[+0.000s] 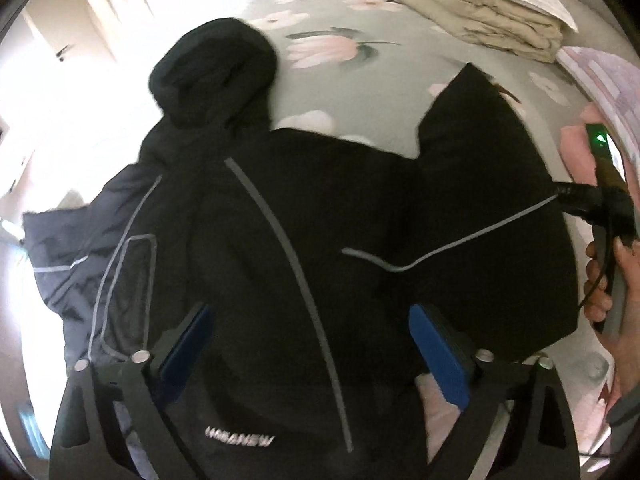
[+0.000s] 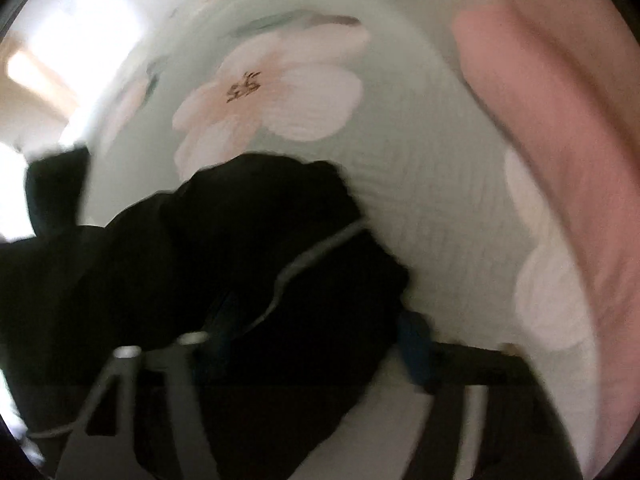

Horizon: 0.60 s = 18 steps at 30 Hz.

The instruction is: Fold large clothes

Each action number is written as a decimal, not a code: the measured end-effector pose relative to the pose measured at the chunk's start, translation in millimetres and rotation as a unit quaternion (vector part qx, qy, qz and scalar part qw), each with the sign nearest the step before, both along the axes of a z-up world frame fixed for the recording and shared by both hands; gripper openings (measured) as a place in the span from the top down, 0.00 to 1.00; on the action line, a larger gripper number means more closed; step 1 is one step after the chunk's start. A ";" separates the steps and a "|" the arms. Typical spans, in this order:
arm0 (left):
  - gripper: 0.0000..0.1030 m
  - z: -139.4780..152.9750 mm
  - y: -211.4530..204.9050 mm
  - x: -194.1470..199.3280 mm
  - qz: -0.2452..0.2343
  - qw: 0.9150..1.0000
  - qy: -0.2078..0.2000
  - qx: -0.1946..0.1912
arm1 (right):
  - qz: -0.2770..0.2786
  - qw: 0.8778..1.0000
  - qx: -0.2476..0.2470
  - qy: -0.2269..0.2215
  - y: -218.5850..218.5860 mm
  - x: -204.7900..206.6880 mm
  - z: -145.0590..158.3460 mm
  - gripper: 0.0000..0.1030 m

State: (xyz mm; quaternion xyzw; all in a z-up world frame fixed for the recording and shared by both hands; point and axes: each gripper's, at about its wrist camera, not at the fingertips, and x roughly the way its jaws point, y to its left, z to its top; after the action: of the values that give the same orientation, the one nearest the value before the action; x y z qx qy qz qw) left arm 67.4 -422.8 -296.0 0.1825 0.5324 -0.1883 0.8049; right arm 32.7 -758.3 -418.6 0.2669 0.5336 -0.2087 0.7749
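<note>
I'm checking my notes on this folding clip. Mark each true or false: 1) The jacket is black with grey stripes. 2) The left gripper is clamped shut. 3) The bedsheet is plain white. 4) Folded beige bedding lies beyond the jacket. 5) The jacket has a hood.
1) True: the jacket is black with grey stripes.
2) False: the left gripper stands open above the jacket.
3) False: the bedsheet is pale green with pink flowers.
4) True: folded beige bedding lies beyond it.
5) True: the hood shows.
</note>
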 end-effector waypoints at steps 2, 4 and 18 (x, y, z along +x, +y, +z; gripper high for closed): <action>0.17 -1.2 -10.9 1.7 -0.013 1.000 0.003 -0.016 | 0.007 0.999 -0.032 0.007 8.5 -3.4 17.3 0.77; 0.28 -2.8 -28.2 3.0 -0.034 0.999 0.014 -0.034 | -0.004 0.994 -0.109 0.017 12.0 -19.4 47.7 0.81; 0.36 -119.2 -159.3 -18.6 -0.176 0.977 0.101 -0.063 | -0.113 0.970 -0.166 0.137 -37.3 -113.7 15.4 0.81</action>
State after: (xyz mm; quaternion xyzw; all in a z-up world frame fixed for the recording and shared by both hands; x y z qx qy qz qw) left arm 48.7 -582.1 -415.2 0.2025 0.5577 -0.3778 0.7108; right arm -81.0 -795.6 -403.2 0.1621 0.5586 -0.4155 0.6993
